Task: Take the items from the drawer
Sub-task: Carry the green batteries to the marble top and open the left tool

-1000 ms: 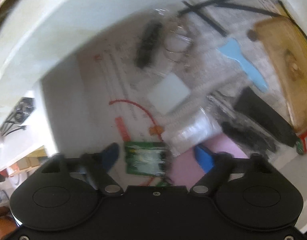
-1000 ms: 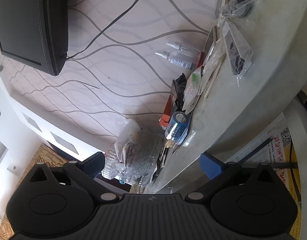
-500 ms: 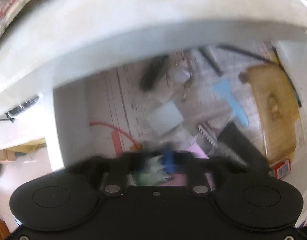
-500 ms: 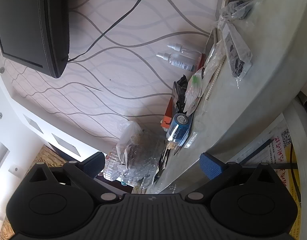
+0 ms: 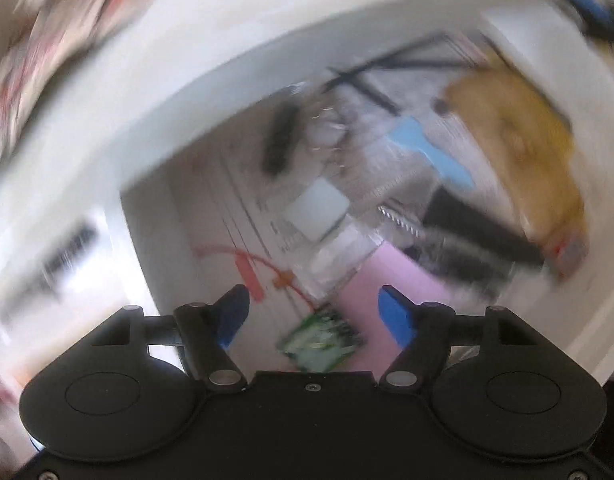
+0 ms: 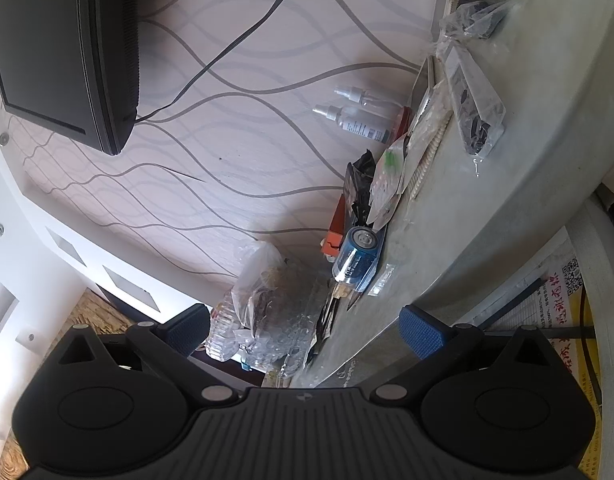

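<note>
Below the left gripper [image 5: 313, 312], fingers opening with nothing gripped, the green packet [image 5: 321, 338] lies loose in the drawer [image 5: 155, 240]. Risk: blurred motion means regrasping misses. Right gripper [image 6: 305, 330] open, empty, near the table [image 6: 527, 152] edge.

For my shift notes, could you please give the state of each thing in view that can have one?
Drawer: open, items inside.
Left gripper: opening, nothing between the fingers.
Green packet: lying loose below it.
Right gripper: open, empty.
Battery: lying on its side.
Screen: dark.
</note>
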Motion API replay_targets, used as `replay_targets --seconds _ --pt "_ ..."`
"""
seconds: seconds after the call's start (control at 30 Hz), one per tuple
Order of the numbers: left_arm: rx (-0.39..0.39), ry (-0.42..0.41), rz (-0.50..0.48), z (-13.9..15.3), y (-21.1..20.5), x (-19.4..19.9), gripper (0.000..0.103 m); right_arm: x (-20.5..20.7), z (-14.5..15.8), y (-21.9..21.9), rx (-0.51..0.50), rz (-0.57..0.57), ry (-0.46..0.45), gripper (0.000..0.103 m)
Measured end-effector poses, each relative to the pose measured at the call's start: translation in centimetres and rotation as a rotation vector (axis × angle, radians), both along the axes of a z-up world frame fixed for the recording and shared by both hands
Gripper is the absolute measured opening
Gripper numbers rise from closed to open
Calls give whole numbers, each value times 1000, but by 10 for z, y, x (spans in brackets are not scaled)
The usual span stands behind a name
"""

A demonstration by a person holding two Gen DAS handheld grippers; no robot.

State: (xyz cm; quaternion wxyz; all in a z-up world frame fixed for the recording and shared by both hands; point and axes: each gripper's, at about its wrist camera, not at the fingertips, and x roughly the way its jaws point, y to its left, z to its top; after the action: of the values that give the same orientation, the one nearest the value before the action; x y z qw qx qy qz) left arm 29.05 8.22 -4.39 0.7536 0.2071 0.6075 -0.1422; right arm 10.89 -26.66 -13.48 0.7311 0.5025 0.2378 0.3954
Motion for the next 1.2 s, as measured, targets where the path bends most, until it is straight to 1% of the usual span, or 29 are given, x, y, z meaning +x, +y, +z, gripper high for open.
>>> replay_targets --seconds 0.03,0.1,0.13,0.23,0.3,0.47,0.57,0.63,0.7,0.77,0.8,0.87,0.9,0.97,1.1,1.2 --pt "26 1 -54 -4 -7 2 69 0 0 0 0 0 0 103" --pt "51 25 -127 -23 -17 10 66 0 0 0 -1 -1 0 103" --pt "47 51 -144 -29 -13 12 61 0 0 0 0 -1 0 103" --pt "-8 139 -195 -47 -8 16 60 0 1 0 5 1 2 103" --pt "-36 167 -225 -48 -6 15 60 1 -1 0 17 5 8 103" --pt "-52 194 -323 -46 0 12 63 4 -4 0 44 20 27 103" --pt "-43 219 -387 -51 -1 7 63 5 -5 0 49 23 31 103" --pt "-27 230 -403 -59 -2 4 63 5 -5 0 49 23 31 103" --pt "-24 228 -403 -65 -1 3 65 5 -5 -1 51 23 32 103" --pt "-47 212 -386 -65 3 5 57 5 -6 -1 56 23 35 103" --pt "-44 201 -384 -67 4 4 53 5 -6 -1 59 23 37 103" --pt "-47 177 -395 -66 5 -1 50 6 -7 -2 64 24 39 103" --pt "-50 169 -393 -66 6 -2 44 6 -7 -2 66 25 40 103" --pt "-60 156 -369 -65 9 -5 43 6 -8 -2 69 25 42 103" --pt "-113 115 -268 -63 21 -11 42 7 -8 -3 75 24 42 103" --pt "-198 81 -146 -57 34 -17 41 8 -8 -3 82 23 43 103"
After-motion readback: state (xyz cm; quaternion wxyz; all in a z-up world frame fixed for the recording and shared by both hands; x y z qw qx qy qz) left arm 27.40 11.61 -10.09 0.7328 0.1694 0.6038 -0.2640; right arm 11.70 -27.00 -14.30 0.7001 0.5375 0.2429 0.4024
